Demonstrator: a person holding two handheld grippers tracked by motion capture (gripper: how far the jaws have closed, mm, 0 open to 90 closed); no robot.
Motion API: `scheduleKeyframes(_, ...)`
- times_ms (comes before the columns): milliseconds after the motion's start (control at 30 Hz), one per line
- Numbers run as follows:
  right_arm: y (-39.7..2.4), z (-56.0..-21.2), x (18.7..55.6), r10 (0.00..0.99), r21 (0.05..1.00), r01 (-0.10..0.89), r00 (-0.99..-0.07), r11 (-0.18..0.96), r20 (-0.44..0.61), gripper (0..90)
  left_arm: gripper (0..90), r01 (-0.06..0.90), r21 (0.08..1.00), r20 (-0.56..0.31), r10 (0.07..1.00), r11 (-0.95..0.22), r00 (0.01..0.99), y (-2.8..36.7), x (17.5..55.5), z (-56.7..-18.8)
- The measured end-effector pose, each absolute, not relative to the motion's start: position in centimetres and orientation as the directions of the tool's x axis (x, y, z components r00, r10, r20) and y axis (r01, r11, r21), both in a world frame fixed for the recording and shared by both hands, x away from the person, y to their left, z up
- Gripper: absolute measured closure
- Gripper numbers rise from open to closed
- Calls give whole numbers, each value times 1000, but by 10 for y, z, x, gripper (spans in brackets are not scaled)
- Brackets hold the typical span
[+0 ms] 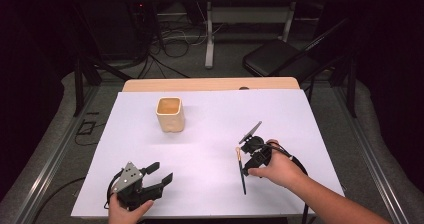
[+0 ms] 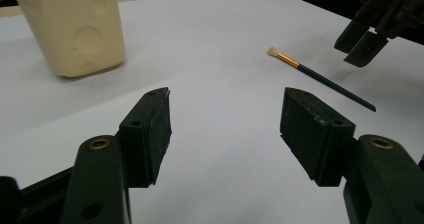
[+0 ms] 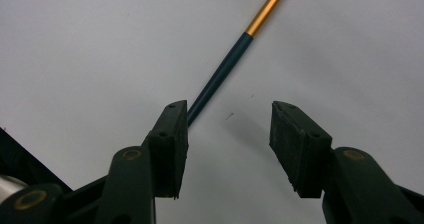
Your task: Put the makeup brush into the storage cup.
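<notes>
Right now you are lining up to pick up the paintbrush [image 1: 242, 170], and the grasp itself is not yet made. Your right gripper [image 3: 229, 129] is hovering over the brush with its jaws standing apart and nothing pressed between them; in the right gripper view the dark handle is running out from just beside the left jaw toward one o'clock, so the brush is sitting off-centre in the gap rather than between the pads. To my eye, the next move is calling for a small sideways shift to bring the handle midway between the jaws, then a descent to the worktop [image 1: 210, 149] and a squeeze across the handle.

Your left gripper [image 1: 159, 176] is resting at about seven o'clock on the worktop, jaws released and empty.

The brush is lying flat on the white surface at roughly five o'clock from the cream cup [image 1: 170, 114], well apart from it. It is looking slender: a dark blue handle, a gold ferrule and a pale tuft, which the left gripper view [image 2: 273, 51] is showing pointed toward the cup. Thin and low as it is, it is probably going to be easy to nudge or roll if one jaw is landing first.
</notes>
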State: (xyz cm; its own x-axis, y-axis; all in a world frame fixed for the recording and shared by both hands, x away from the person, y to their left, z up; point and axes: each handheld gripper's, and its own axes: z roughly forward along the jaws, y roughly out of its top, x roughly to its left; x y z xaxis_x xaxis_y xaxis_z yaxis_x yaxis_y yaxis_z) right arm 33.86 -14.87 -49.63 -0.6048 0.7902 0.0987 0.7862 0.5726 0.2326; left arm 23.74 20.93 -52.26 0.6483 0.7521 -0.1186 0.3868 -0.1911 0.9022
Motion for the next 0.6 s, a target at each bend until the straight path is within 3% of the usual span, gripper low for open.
scheduleKeyframes(67,-146,-499,341,793,260,785,-601,562,100,495,368,387,902,-118,752,-191,649,209,237,-523)
scheduleKeyframes(100,-146,-495,343,789,208,787,-607,581,95,495,368,387,902,-119,752,-192,649,209,237,-523)
scheduleKeyframes(333,-141,-495,348,788,199,785,-610,587,79,495,368,386,902,-118,752,-193,649,209,237,-523)
scheduleKeyframes(367,-140,-496,347,802,211,798,-591,564,89,495,368,387,901,-118,751,-194,649,210,237,-522)
scheduleKeyframes(400,-138,-503,347,805,298,792,-583,533,109,495,368,388,901,-118,751,-193,649,210,237,-522)
scheduleKeyframes(433,-139,-491,352,782,137,782,-619,608,68,495,368,387,901,-118,751,-194,650,210,237,-522)
scheduleKeyframes(467,-138,-501,350,800,257,790,-593,556,94,495,368,387,901,-117,751,-194,650,210,237,-522)
scheduleKeyframes(533,-138,-502,351,796,266,786,-598,558,94,496,368,388,901,-119,751,-193,649,210,237,-522)
scheduleKeyframes(600,-137,-490,355,783,99,784,-619,612,58,497,368,389,901,-119,751,-193,649,210,237,-523)
